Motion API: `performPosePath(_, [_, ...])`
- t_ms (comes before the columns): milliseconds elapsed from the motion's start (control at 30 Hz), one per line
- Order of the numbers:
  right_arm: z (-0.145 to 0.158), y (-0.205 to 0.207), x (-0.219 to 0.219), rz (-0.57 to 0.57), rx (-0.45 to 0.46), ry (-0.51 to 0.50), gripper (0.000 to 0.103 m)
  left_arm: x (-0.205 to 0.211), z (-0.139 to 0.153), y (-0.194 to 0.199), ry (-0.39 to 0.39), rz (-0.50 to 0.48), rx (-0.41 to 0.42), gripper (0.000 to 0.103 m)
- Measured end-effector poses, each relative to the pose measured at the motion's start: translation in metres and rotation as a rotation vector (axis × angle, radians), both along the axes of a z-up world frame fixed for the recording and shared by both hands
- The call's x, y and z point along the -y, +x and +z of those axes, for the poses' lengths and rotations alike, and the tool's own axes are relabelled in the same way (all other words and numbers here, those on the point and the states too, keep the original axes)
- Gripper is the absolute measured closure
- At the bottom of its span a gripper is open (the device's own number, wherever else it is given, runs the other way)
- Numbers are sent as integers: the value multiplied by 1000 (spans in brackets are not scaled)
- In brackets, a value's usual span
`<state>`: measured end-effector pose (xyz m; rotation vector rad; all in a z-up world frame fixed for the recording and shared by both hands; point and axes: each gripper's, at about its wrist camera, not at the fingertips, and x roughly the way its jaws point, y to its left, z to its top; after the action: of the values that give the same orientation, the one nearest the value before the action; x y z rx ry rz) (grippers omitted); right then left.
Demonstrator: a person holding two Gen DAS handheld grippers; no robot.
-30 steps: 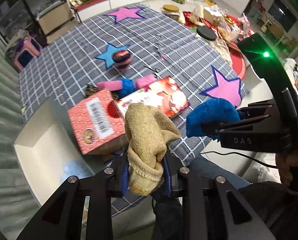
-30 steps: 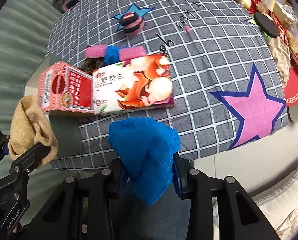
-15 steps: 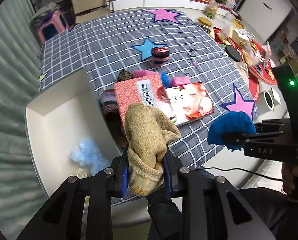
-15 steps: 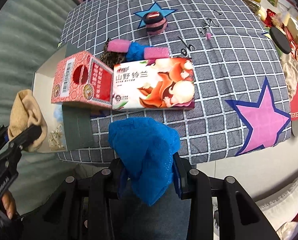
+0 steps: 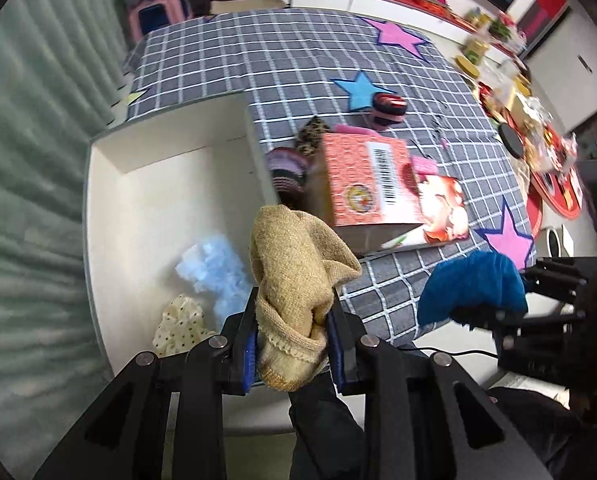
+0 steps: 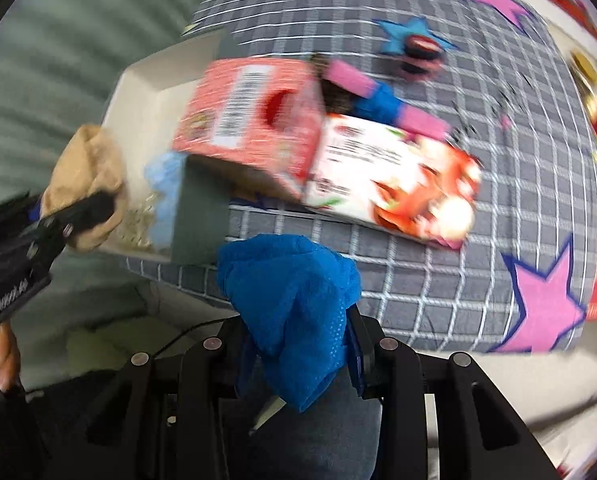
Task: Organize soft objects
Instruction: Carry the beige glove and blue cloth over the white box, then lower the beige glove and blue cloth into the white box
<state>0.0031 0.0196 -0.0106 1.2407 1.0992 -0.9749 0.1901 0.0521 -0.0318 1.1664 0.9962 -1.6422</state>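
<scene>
A tabletop covered by a grey checked cloth with pink and blue stars fills the upper half of the left wrist view. A white box is seen at centre left, with a pale blue soft item and a dotted cream cloth lying inside. A tan cloth is clamped in the left claw at lower centre. A blue cloth is gripped by the right claw at the lower centre of the blurred right wrist view. A red carton is seen tilted beside the white box.
</scene>
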Motion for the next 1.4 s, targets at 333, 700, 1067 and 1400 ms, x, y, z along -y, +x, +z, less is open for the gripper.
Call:
performPosePath(333, [23, 60, 20, 194, 9, -79, 64, 5, -8, 38, 14, 143, 25, 72])
performPosePath(700, [37, 109, 45, 286, 50, -123, 64, 2, -19, 65, 44, 238, 21, 72])
performPosePath(1067, [33, 116, 50, 309, 47, -115, 64, 4, -21, 70, 49, 243, 15, 72])
performPosePath(1400, [32, 115, 51, 300, 46, -108, 64, 5, -22, 70, 51, 245, 15, 72])
